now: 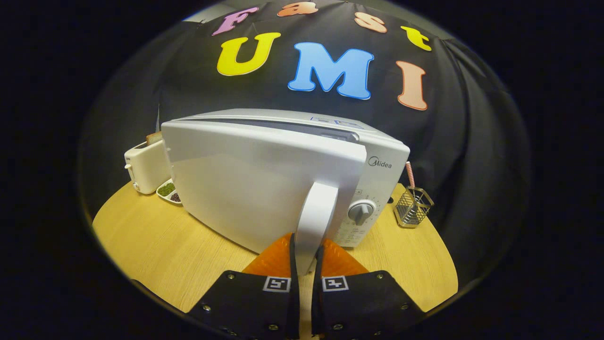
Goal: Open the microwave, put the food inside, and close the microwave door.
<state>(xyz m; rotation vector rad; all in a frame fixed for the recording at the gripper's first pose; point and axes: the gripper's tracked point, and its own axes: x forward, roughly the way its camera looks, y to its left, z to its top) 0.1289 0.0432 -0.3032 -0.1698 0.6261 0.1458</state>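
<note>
Microwave [292, 156], white, stands at the middle of a round wooden worktop [155, 250], directly ahead of the tool [306, 257]. Its door [255, 189] is swung partly out from the body: the hinge side lies to the far left, the free edge has come toward the near right, and a dark gap shows along the top between door and casing. A white vertical handle [317, 217] is fixed at the door's free edge.

The tool is closed narrowly on the lower end of that handle. Both fingers [278, 257] stand one on each side of it and appear to press against it, with the handle's bottom tip lying between them.

To the right of the door, the microwave's control panel carries a round grey dial [361, 211] with printed markings around and below it, too small to make out.

Left of the microwave and farther back stands a white toaster [144, 167] with something brown showing at its top. Just in front of the toaster, partly hidden by the door, lies a small white divided dish [169, 191] holding a green filling in one part and a dark one in the other.

On the right, near the worktop's edge and apart from the microwave, stands a wire mesh holder [413, 207] with a striped straw [410, 174] rising from it.
</note>
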